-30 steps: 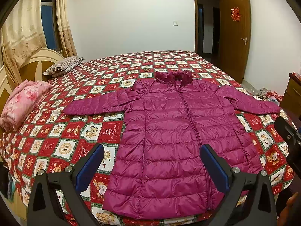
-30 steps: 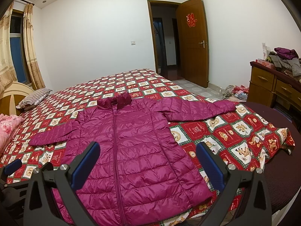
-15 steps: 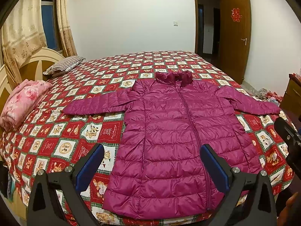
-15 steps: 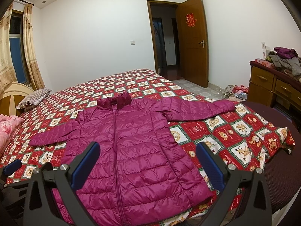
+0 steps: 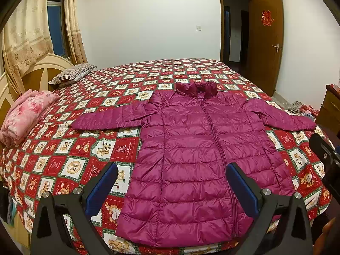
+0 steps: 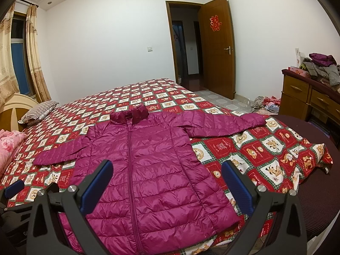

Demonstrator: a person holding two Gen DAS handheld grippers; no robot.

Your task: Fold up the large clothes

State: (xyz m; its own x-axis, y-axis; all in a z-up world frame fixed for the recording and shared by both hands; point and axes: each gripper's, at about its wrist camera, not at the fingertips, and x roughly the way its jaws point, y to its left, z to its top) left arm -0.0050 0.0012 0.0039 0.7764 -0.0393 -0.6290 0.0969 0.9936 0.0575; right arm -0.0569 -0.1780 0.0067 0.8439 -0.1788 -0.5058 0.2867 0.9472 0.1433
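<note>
A magenta quilted puffer jacket (image 5: 197, 153) lies flat and zipped on the bed, collar away from me, both sleeves spread out sideways. It also shows in the right wrist view (image 6: 148, 170). My left gripper (image 5: 170, 170) is open and empty, held above the jacket's hem near the bed's front edge. My right gripper (image 6: 167, 165) is open and empty, held above the jacket's lower right part. The left gripper's blue pad shows at the left edge of the right wrist view (image 6: 13, 188).
The bed has a red checked cartoon cover (image 5: 89, 148). A pink folded quilt (image 5: 25, 114) and a striped pillow (image 5: 72, 75) lie at the headboard side. A wooden dresser (image 6: 312, 97) piled with clothes stands right. A door (image 6: 218, 46) is open beyond.
</note>
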